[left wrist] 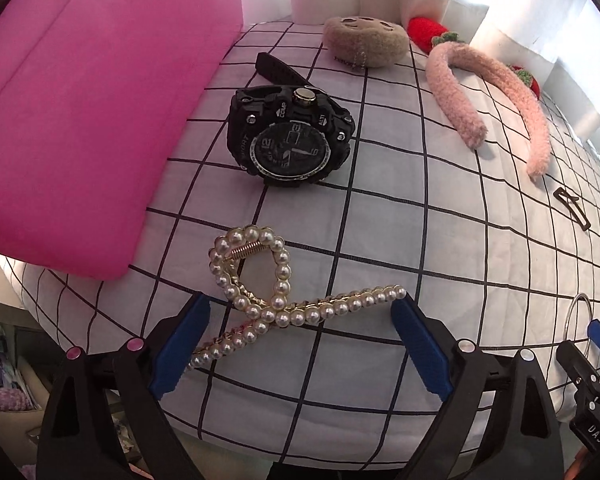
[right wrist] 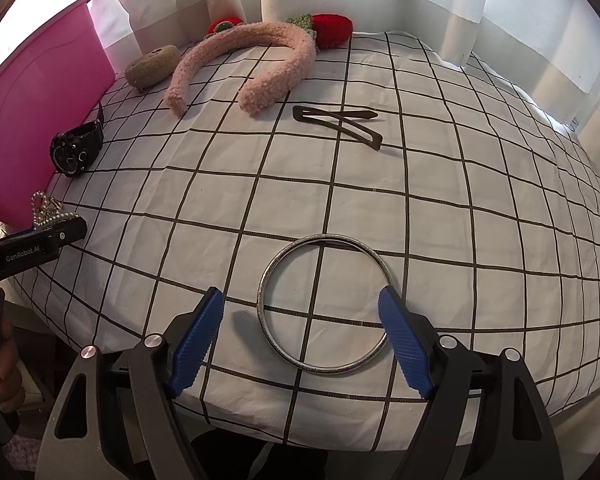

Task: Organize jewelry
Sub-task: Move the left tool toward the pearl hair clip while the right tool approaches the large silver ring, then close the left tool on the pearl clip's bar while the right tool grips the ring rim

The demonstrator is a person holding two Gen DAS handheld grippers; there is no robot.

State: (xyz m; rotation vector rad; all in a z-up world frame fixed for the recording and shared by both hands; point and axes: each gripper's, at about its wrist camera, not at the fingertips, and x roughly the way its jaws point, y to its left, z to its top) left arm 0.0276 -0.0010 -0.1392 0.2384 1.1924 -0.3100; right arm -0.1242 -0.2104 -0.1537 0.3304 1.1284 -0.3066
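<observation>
My left gripper (left wrist: 300, 344) is spread wide over the pearl hair claw (left wrist: 268, 300), which lies between the blue pads (left wrist: 180, 344) on the checked cloth (left wrist: 400, 216); whether the right pad touches the claw's end I cannot tell. Taking the pink box (left wrist: 80, 120) as my landmark: the claw sits just off its near corner, the black watch (left wrist: 288, 136) lies right beside its long wall, and the fuzzy pink headband (left wrist: 480, 100) is well away from it. My right gripper (right wrist: 304, 336) is also spread, its pads either side of the silver bangle (right wrist: 324, 304), far from the box. The dark hair clips (right wrist: 340, 124) lie beyond the bangle.
</observation>
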